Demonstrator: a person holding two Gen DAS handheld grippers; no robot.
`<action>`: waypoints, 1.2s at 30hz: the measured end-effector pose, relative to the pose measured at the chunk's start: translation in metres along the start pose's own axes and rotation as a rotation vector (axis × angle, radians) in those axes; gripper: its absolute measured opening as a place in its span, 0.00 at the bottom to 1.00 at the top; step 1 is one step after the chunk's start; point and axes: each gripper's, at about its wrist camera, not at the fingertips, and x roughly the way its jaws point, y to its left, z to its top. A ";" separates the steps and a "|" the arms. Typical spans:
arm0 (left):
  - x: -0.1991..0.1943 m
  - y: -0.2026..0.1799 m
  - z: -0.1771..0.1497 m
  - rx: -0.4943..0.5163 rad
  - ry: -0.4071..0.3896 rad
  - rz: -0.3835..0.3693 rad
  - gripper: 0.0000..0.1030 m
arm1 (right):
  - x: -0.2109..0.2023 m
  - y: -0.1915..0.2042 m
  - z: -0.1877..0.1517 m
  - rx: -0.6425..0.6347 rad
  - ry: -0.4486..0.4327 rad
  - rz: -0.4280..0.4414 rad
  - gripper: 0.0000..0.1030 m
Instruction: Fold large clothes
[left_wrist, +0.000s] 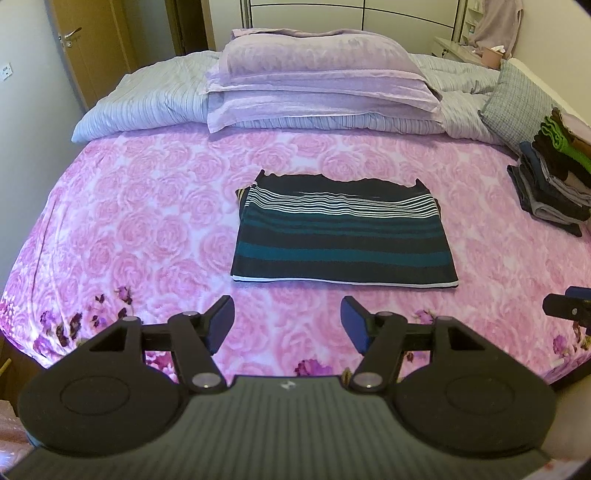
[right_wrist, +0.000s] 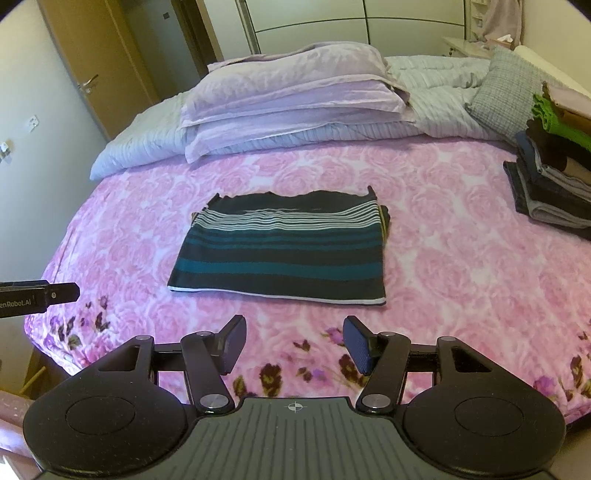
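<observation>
On the pink rose-print bed (left_wrist: 147, 221), the dark teal-striped garment (left_wrist: 343, 243) lay folded at twelve o'clock; my left gripper (left_wrist: 288, 325) and right gripper (right_wrist: 294, 345) hung with jaws open, empty; stacking remained, I judged.

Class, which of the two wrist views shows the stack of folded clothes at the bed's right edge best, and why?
The right wrist view: the stack of folded clothes appears larger there, with more layers visible, though the frame edge cuts it. The left wrist view shows the same stack smaller and more squeezed against the frame edge.
</observation>
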 end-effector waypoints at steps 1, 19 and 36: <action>0.000 0.000 0.000 0.000 0.000 0.000 0.58 | 0.000 0.000 0.000 -0.001 0.002 0.001 0.54; 0.045 0.028 0.035 0.046 0.051 -0.051 0.61 | 0.043 0.017 0.029 0.044 0.043 -0.046 0.54; 0.164 0.092 0.129 0.203 0.141 -0.137 0.61 | 0.121 0.033 0.074 0.258 0.059 -0.188 0.54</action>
